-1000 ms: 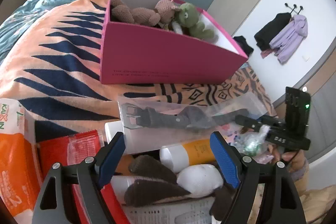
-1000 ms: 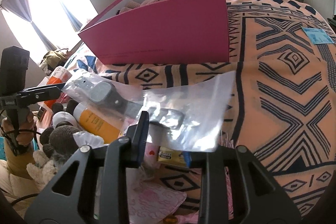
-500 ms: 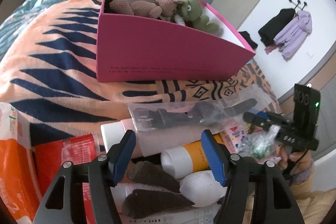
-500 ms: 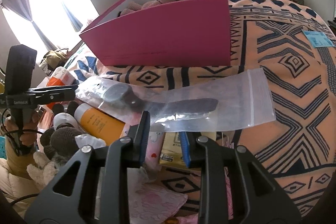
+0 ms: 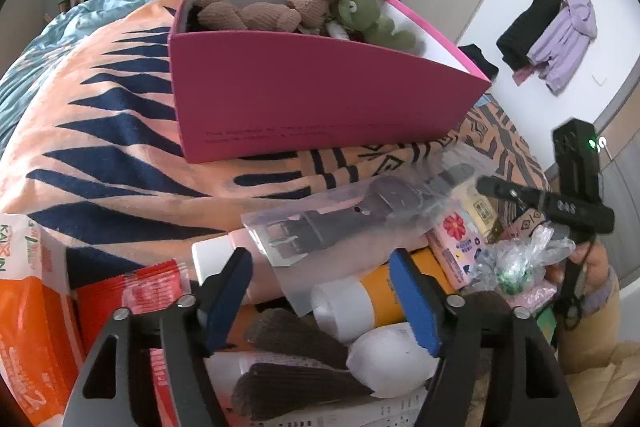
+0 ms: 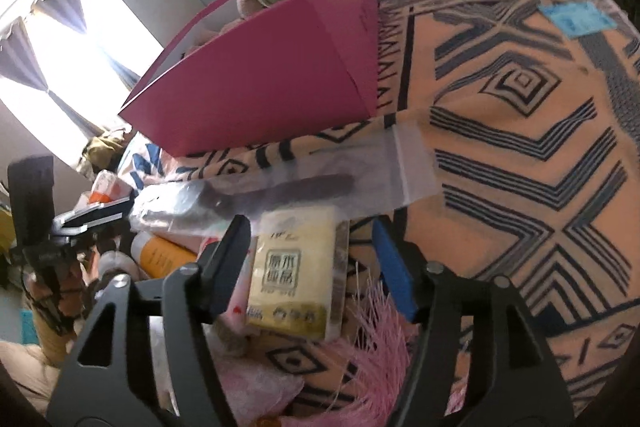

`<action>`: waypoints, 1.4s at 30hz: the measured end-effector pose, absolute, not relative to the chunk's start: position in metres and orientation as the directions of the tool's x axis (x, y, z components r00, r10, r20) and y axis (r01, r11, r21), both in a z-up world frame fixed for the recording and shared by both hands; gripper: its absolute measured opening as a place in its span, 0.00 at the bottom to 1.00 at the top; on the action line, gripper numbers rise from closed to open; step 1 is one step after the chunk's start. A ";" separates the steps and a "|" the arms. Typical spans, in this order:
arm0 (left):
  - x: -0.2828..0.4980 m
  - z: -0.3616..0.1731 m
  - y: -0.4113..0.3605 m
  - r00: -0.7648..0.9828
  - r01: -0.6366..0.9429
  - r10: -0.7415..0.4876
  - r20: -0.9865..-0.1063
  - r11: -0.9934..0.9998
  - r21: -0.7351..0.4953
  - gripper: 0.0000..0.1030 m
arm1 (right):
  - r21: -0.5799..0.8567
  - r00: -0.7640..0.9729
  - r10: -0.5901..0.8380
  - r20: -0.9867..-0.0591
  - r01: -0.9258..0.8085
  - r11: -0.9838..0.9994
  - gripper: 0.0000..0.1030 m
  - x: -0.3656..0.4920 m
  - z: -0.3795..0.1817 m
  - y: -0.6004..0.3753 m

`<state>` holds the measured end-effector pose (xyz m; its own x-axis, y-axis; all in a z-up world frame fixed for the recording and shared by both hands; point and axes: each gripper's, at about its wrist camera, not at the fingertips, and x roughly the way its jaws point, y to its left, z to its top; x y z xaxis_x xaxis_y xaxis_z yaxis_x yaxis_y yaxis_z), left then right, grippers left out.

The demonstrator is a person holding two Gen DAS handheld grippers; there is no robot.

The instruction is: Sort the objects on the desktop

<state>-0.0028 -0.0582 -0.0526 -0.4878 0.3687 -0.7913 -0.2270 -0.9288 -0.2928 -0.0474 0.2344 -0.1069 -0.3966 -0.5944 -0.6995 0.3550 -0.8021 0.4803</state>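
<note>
A clear zip bag with a dark watch (image 5: 352, 219) lies on the pile of objects, in front of the pink box (image 5: 304, 99) that holds plush toys. The bag also shows in the right wrist view (image 6: 288, 183). My left gripper (image 5: 320, 295) is open, its jaws low over an orange bottle (image 5: 372, 295) and the near edge of the bag. My right gripper (image 6: 312, 259) is open and empty, its jaws on either side of a yellow tissue pack (image 6: 292, 267). The pink box (image 6: 272, 83) stands behind it.
A red packet (image 5: 132, 291) and an orange pack (image 5: 28, 339) lie at the left. A white and brown plush (image 5: 344, 359) lies under the left gripper. A pink fringed item (image 6: 372, 331) lies by the right gripper. The patterned bedspread (image 6: 520, 147) stretches to the right.
My right gripper has opened and let go of the watch bag, which now lies on the pile. The right gripper has swung right and down over the tissue pack. The left gripper stayed open.
</note>
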 end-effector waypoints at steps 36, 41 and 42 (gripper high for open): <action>-0.015 -0.053 -0.037 -0.473 -0.227 0.368 -0.801 -0.929 -0.293 0.90 | 0.334 -0.487 -0.557 -0.673 0.473 -0.816 0.18 -0.017 -0.096 0.220; -0.017 -0.051 -0.040 -0.467 -0.207 0.402 -0.788 -0.916 -0.344 0.91 | 0.323 -0.494 -0.548 -0.675 0.470 -0.822 0.18 -0.014 -0.098 0.219; -0.017 -0.051 -0.044 -0.465 -0.199 0.425 -0.777 -0.905 -0.376 0.88 | 0.324 -0.496 -0.548 -0.674 0.468 -0.822 0.18 -0.013 -0.098 0.219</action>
<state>-0.0171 -0.0439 -0.0515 -0.4650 0.4248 -0.7767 -0.1986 -0.9050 -0.3761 -0.0133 0.2189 -0.0978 -0.4957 -0.5478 -0.6739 0.4683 -0.8221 0.3238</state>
